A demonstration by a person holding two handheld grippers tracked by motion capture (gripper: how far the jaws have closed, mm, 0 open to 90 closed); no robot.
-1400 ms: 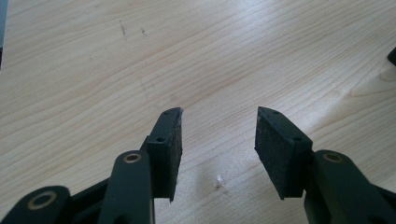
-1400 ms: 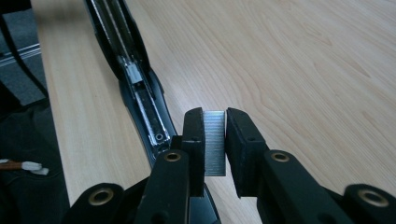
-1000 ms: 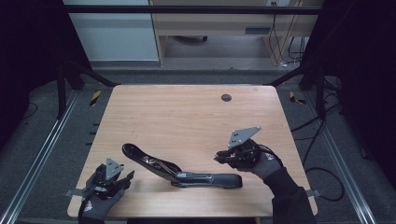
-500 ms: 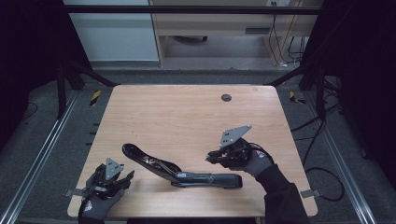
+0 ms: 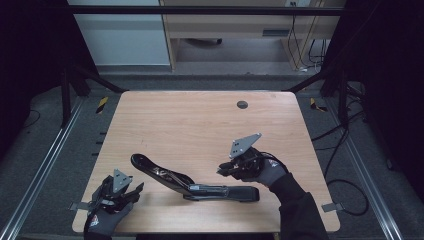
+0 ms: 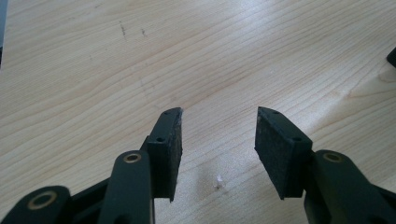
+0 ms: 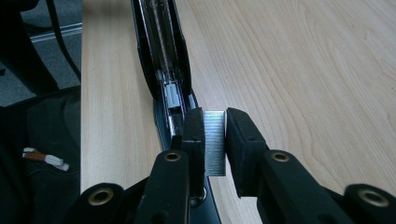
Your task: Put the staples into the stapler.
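Right hand-held gripper (image 7: 215,140) clamped on a strip of staples (image 7: 215,142), just over the opened black stapler (image 5: 192,181). Left hand-held gripper (image 6: 217,140) half open, empty, on tabletop (image 5: 200,125).

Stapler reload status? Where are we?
Done: stapler lies opened flat on the table, magazine channel exposed. In hand: right gripper clamps a strip of staples just above the channel. Left gripper idles, open. Left: seat the strip, close the stapler.

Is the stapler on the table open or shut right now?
Open: the stapler lies with its top arm swung back, and its staple channel is exposed.
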